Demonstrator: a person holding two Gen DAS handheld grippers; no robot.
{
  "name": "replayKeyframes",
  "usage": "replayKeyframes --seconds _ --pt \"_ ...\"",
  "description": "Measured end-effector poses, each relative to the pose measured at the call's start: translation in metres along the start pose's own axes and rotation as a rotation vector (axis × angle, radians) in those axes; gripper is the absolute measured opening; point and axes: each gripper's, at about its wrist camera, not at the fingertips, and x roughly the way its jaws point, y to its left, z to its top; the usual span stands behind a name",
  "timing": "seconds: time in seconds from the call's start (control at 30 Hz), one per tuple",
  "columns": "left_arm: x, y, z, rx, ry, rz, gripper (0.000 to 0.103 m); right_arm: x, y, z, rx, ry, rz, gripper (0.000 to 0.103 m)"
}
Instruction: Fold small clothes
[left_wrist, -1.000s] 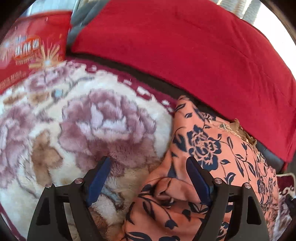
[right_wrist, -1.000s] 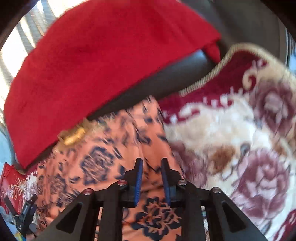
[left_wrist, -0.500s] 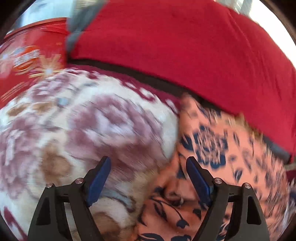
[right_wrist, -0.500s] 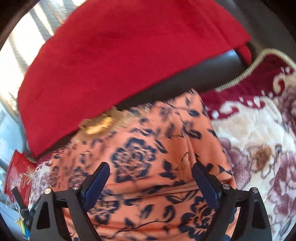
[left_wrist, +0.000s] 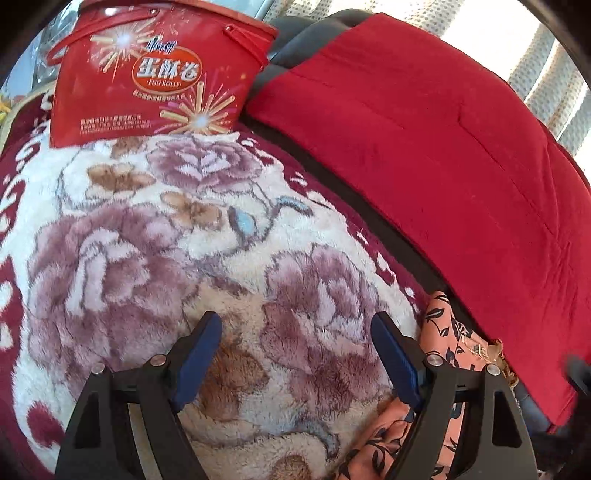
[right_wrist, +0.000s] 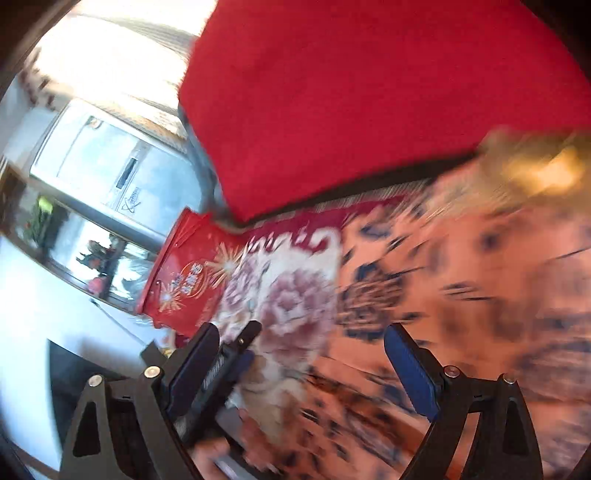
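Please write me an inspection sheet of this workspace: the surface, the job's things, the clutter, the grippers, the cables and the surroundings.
Surface: plush floral blanket with a dark red border.
Job's things: orange floral garment lies on the blanket's right side, against the red cushion; the right wrist view of it is blurred.
Clutter: red egg roll box stands at the blanket's far edge.
Grippers: left gripper is open over bare blanket and holds nothing. Right gripper is open over the garment's edge, its jaws just opened, nothing gripped.
Cables: nothing seen.
Surroundings: bright curtained window behind the cushion; grey appliance to the left in the right wrist view.
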Motion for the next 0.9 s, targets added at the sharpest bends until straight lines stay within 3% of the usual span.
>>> replayKeyframes --seconds 0.07,0.13,0.27,0.47,0.57,0.67,0.8,0.9 --pt "0.001 0.001 0.002 -0.005 0.003 -0.002 0.083 0.045 -0.014 0.007 0.040 0.101 0.023 0.093" --pt "0.000 0.001 0.002 -0.011 0.010 -0.007 0.083 0.065 -0.022 0.010 0.052 0.127 -0.078 0.092" --pt "0.001 0.002 0.005 -0.036 0.023 -0.017 0.083 0.065 -0.002 0.039 0.046 0.048 0.037 0.093" --pt "0.003 -0.004 0.002 -0.016 0.040 -0.038 0.083 0.102 -0.038 0.077 0.163 0.018 -0.057 0.092" --pt "0.002 -0.004 0.004 0.000 0.030 -0.034 0.083 0.092 -0.028 0.076 0.123 -0.027 -0.039 0.092" --pt "0.003 -0.003 0.005 -0.002 0.033 -0.030 0.083 0.068 -0.022 0.062 0.066 -0.026 -0.085 0.092" --pt "0.005 -0.011 -0.001 0.037 0.053 -0.045 0.083 -0.003 -0.027 0.012 0.046 -0.047 -0.145 0.092" --pt "0.004 -0.019 -0.010 0.095 0.081 -0.079 0.083 -0.085 -0.047 -0.042 0.044 -0.102 -0.209 0.092"
